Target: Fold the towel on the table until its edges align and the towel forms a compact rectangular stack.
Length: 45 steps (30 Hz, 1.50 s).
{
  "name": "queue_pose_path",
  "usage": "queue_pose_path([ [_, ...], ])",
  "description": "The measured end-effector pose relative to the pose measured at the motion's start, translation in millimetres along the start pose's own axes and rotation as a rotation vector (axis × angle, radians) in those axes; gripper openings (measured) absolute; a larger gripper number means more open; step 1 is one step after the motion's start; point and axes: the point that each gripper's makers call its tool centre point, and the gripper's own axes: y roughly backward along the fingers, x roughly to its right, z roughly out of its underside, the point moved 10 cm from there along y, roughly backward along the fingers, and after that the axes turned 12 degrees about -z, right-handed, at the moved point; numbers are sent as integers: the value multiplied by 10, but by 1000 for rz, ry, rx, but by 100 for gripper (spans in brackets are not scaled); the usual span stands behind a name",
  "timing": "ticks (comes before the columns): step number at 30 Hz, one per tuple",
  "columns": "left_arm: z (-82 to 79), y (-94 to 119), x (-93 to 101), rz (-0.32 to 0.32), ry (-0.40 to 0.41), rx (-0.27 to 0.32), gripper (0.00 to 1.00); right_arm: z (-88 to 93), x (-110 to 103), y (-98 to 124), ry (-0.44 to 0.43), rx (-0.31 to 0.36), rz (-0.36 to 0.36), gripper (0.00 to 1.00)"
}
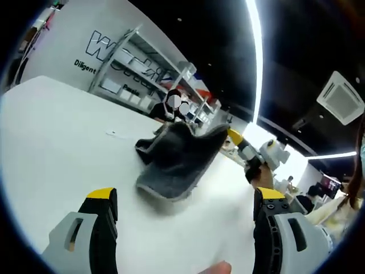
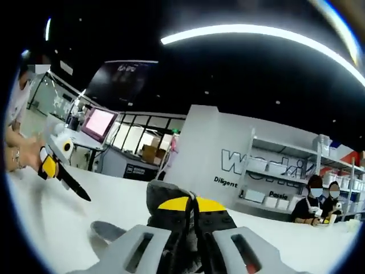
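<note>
A dark grey towel [image 1: 174, 162] is partly lifted off the white table [image 1: 57, 148], one corner raised and the rest sagging in a fold onto the tabletop. In the left gripper view my right gripper [image 1: 231, 135] comes in from the right and pinches that raised corner. My left gripper [image 1: 185, 197] hovers open in front of the towel, its jaws wide apart and nothing between them. In the right gripper view my right gripper [image 2: 193, 204] is shut on the towel [image 2: 161, 193], which bunches up between the yellow tips. The left gripper [image 2: 63, 174] shows at the left, held by a hand.
Grey shelving [image 1: 142, 74] and a white wall with lettering [image 2: 239, 165] stand behind the table. Two people [image 2: 322, 205] sit at the far right. A pink-lit monitor [image 2: 100, 123] stands on a desk at the back. The table's far edge [image 1: 114, 100] is near the shelving.
</note>
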Motion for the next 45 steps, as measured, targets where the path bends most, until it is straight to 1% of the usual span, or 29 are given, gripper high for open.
queue_pose_path([
  [4,-60,21,22,20,-25,29,98,-147,21,12,-21,56,11,0],
  [7,-90,36,45,34,-44,41,98,-281,79,-13,-34,104,17,0],
  [11,-110,47,43,28,-58,44,98,-524,108,-48,-91,208,-2,0],
  [14,-129,58,41,28,-62,48,98,-665,94,-72,-108,249,-23,0],
  [16,-137,68,54,30,-65,54,98,-746,52,-107,-107,264,-35,0],
  [18,-147,80,66,32,-72,61,98,-813,-30,-188,-110,273,-79,0],
  [21,-165,105,88,35,-82,76,98,-836,-137,-330,-127,264,-133,0],
  [22,-167,107,89,35,-83,77,98,-834,-149,-349,-130,261,-140,0],
  [24,-177,117,84,33,-84,77,98,-785,-258,-481,-164,232,-197,0],
  [26,-197,122,66,32,-85,79,98,-718,-335,-597,-176,213,-225,0],
  [27,-198,126,63,33,-84,80,98,-670,-379,-652,-180,192,-240,0],
  [29,-204,134,65,36,-80,85,98,-544,-476,-740,-197,147,-271,0],
  [30,-207,142,72,38,-79,88,98,-450,-547,-787,-220,113,-304,0],
  [31,-210,148,78,39,-80,91,98,-381,-598,-815,-243,99,-320,0],
  [34,-222,157,83,38,-80,97,98,-179,-748,-872,-301,52,-373,0],
  [38,-215,152,90,37,-83,97,98,118,-940,-935,-336,-55,-427,0],
  [40,-213,148,90,36,-84,96,98,247,-1030,-959,-359,-98,-468,0],
  [43,-209,148,96,36,-86,97,98,353,-1115,-955,-381,-120,-491,0],
  [45,-201,149,107,37,-88,98,98,369,-1192,-919,-381,-136,-506,1],
])
